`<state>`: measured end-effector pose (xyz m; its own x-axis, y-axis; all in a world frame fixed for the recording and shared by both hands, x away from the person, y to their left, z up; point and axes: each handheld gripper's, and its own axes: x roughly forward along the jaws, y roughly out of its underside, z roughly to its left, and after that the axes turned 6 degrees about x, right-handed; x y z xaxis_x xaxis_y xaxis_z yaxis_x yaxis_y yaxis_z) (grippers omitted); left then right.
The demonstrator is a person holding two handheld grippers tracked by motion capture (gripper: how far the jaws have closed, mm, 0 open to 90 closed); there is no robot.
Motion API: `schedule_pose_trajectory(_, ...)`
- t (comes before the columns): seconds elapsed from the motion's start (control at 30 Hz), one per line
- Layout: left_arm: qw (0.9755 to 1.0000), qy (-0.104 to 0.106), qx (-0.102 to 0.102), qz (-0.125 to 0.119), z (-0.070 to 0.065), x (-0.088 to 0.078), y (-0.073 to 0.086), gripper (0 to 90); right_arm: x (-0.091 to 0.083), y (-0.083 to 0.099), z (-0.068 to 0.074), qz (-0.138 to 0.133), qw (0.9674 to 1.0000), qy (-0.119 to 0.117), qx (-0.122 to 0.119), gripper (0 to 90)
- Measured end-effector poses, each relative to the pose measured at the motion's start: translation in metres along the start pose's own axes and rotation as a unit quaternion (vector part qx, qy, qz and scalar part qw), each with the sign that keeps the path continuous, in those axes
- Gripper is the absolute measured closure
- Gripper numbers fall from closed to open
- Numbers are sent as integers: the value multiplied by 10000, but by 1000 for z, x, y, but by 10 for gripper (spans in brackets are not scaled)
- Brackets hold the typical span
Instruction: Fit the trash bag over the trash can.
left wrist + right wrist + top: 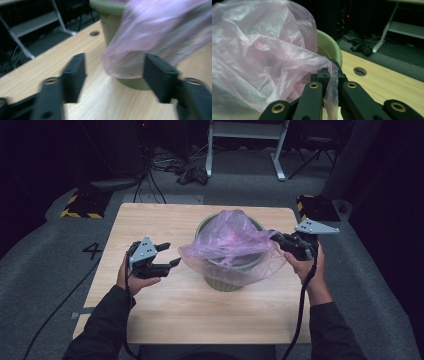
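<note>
Film of the pink bag, draped over the green bin mid-table, looked light, limp and slippery, best pinched at its rim, where the right gripper had its jaws clamped on an edge while the left gripper stood wide open beside it.

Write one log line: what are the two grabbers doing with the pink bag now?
left gripper: open, beside pink bag, not holding | right gripper: shut on bag edge | bag: draped over green bin | bin: on table
</note>
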<state>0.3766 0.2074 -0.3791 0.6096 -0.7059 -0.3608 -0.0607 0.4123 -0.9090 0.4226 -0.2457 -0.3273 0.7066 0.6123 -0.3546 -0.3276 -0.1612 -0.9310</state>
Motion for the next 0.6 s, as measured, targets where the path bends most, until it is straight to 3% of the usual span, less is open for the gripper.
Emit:
schedule_pose_trajectory(0.07, 9996, 162, 58, -233, -7, -10, -8, 258, -3, -3, 3, -47, 10000, -2, -22, 880)
schedule_pose_trajectory(0.13, 9993, 68, 221, -305, -14, -13, -21, 255, -4, -6, 7, -38, 9999, -81, -90, 859)
schedule_pose_trajectory(0.23, 9980, 193, 416, -427, -17, -8, -42, 256, -4, -13, 11, -61, 9998, -49, -164, 806)
schedule_pose_trajectory(0.3, 9976, 231, 542, -351, -15, 2, -54, 267, -4, -17, 13, -76, 9998, -27, -196, 765)
schedule_pose_trajectory(0.37, 9975, 50, 674, -193, -13, 11, -61, 318, -3, -20, 13, -39, 9997, -40, -257, 764)
schedule_pose_trajectory(0.43, 9975, 29, 692, -153, -7, 19, -66, 413, -1, -22, 13, 15, 9994, -9, -344, 765)
schedule_pose_trajectory(0.53, 9960, -58, 892, -34, -1, 28, -69, 622, 2, -23, 11, 87, 9993, -40, -358, 823)
schedule_pose_trajectory(0.6, 9961, -55, 879, -41, 4, 32, -70, 718, 3, -23, 10, 122, 9991, -37, -415, 848)
